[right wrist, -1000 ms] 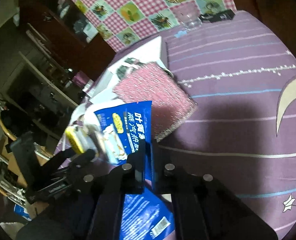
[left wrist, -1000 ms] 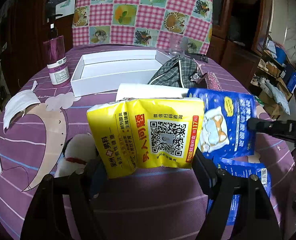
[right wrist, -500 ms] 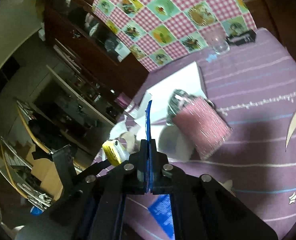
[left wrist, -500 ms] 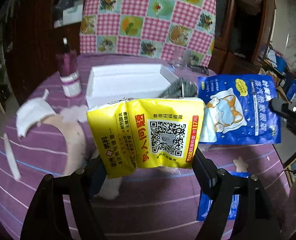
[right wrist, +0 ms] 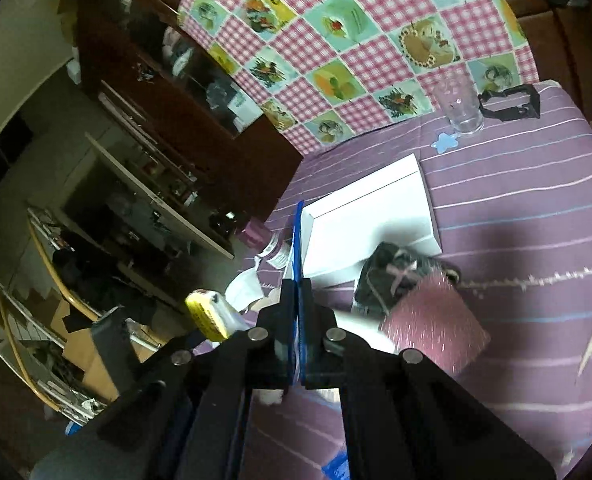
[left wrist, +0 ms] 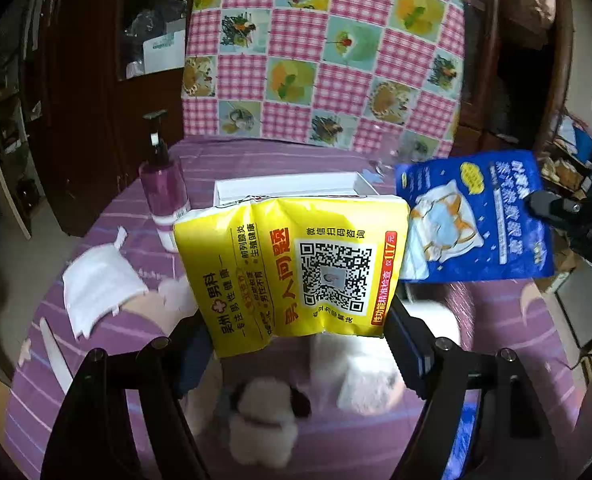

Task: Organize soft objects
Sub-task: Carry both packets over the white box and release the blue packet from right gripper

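My left gripper (left wrist: 296,322) is shut on a yellow tissue pack (left wrist: 292,268) and holds it upright above the purple tablecloth (left wrist: 232,160). To its right hangs a flat blue packet (left wrist: 475,220), pinched at its right edge by my right gripper (left wrist: 567,216). In the right wrist view the gripper (right wrist: 297,292) is shut on that blue packet (right wrist: 297,240), seen edge on. The yellow pack (right wrist: 208,314) shows at the left there. An open white box (left wrist: 288,188) lies behind; from the right wrist, the box (right wrist: 367,220) sits past the packet.
A purple pump bottle (left wrist: 164,196) and a white mask (left wrist: 96,284) are at the left. A white plush toy (left wrist: 264,420) lies under the yellow pack. A plaid pouch (right wrist: 395,276), a pink glitter pouch (right wrist: 435,328) and a glass (right wrist: 459,104) are on the table.
Both grippers have risen with their loads, so the table sits lower in both views. The blue packet came off the table and now appears edge on in the right wrist view.
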